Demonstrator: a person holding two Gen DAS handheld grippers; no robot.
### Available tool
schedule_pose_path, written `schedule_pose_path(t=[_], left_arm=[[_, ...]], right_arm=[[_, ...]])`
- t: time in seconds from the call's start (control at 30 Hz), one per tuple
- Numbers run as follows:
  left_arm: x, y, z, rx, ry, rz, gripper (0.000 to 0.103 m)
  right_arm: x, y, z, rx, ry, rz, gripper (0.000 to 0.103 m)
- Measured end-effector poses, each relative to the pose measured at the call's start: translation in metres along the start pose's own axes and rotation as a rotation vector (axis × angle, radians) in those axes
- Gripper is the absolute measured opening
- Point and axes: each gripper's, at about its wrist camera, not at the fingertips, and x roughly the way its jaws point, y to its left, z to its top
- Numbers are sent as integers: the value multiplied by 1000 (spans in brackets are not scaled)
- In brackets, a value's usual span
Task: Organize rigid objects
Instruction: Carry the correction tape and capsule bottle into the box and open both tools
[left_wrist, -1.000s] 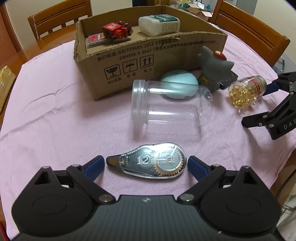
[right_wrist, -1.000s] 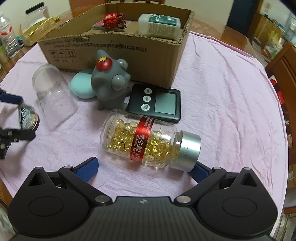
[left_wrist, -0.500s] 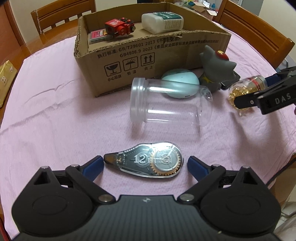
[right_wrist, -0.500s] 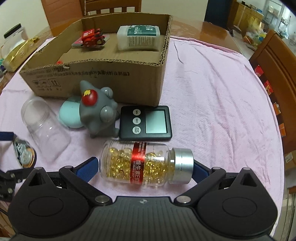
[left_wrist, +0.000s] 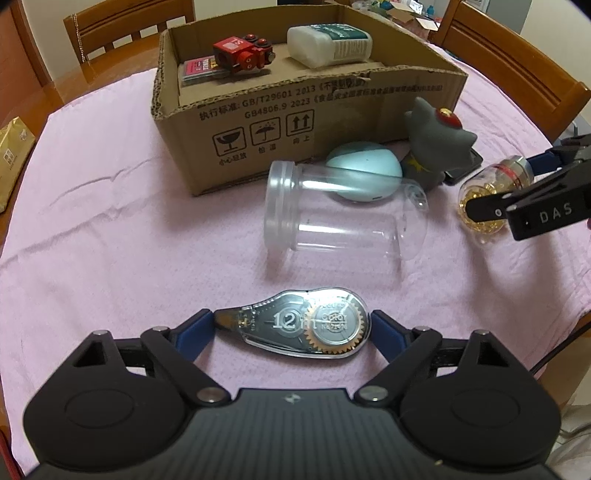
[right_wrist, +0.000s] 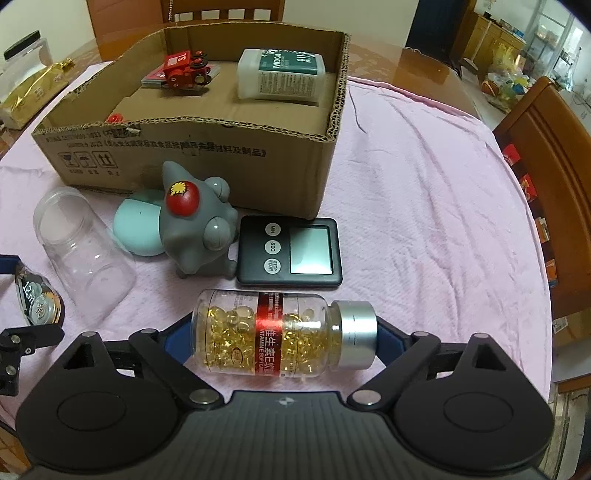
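My left gripper (left_wrist: 291, 326) is shut on a clear correction tape dispenser (left_wrist: 299, 325), its blue pads at both ends. My right gripper (right_wrist: 284, 334) is shut on a bottle of yellow capsules (right_wrist: 280, 334) with a red label and silver cap, held sideways; it also shows in the left wrist view (left_wrist: 491, 192). An open cardboard box (right_wrist: 207, 162) stands behind, holding a red toy (right_wrist: 184, 70), a white medical bottle (right_wrist: 280, 75) and a pink pack (left_wrist: 199, 68). A clear empty jar (left_wrist: 340, 214) lies on its side.
A grey cartoon figure (right_wrist: 199, 229), a light blue oval case (right_wrist: 138, 221) and a black digital timer (right_wrist: 290, 249) sit in front of the box on the pink cloth (right_wrist: 424, 221). Wooden chairs (left_wrist: 517, 70) surround the table. A gold packet (left_wrist: 13, 147) lies at left.
My right gripper has closed on the capsule bottle and lifted it slightly. My left gripper has closed in on the tape dispenser and raised a little.
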Motion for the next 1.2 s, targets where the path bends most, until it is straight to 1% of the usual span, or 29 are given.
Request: schedule_pose_path(t=[0.33, 0.43, 0.57, 0.7, 0.9, 1.03, 1.2], left_arm=[[-8, 0, 7, 26, 5, 3, 89], [-16, 1, 11, 37, 8, 7, 89], [-33, 5, 19, 47, 10, 8, 89], [-55, 10, 32, 69, -11, 20, 89], [-78, 22, 58, 61, -73, 21, 89], [-83, 30, 78, 46, -106, 28, 89], [-87, 36, 107, 49, -170, 53, 89]], right_arm=[[-13, -2, 2, -65, 9, 46, 96], [-24, -7, 6, -77, 3, 69, 96], [-47, -11, 17, -107, -23, 123, 96], [-73, -11, 33, -171, -71, 151, 96], [-100, -5, 67, -250, -169, 164, 96], [-97, -1, 95, -256, -217, 168, 96], [-80, 7, 125, -251, -243, 154, 96]])
